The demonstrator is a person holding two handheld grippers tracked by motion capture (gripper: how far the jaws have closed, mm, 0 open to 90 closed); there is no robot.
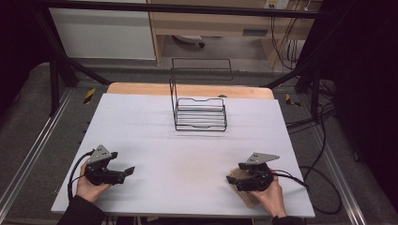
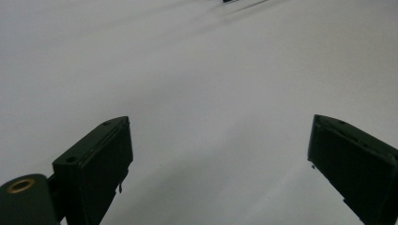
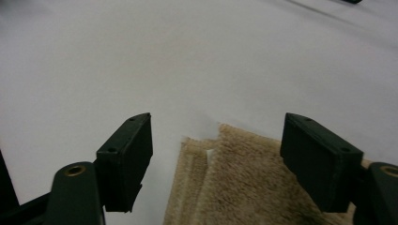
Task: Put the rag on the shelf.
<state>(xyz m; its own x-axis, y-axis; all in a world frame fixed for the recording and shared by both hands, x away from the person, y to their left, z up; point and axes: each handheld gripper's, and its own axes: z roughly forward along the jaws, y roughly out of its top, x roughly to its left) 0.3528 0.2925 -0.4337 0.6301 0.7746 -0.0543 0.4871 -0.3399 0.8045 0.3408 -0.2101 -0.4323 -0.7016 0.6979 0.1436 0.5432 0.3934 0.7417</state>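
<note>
A folded beige towel (image 1: 249,198) lies on the white tabletop (image 1: 187,150) near its front right edge, partly under the person's right hand. My right gripper (image 1: 231,179) hovers over the towel's left end, pointing left. In the right gripper view the towel (image 3: 244,187) reaches up between the two black jaws, which stand apart without pressing on it, so the right gripper (image 3: 216,145) is open. My left gripper (image 1: 127,172) rests at the front left, pointing right. It is open (image 2: 218,154), with bare tabletop between its jaws.
A black wire rack (image 1: 199,115) stands at the far middle of the table, with a tall wire back on its left side. Beyond it runs a strip of wood (image 1: 141,88). Cables (image 1: 319,187) trail off the right edge, and a dark frame surrounds the table.
</note>
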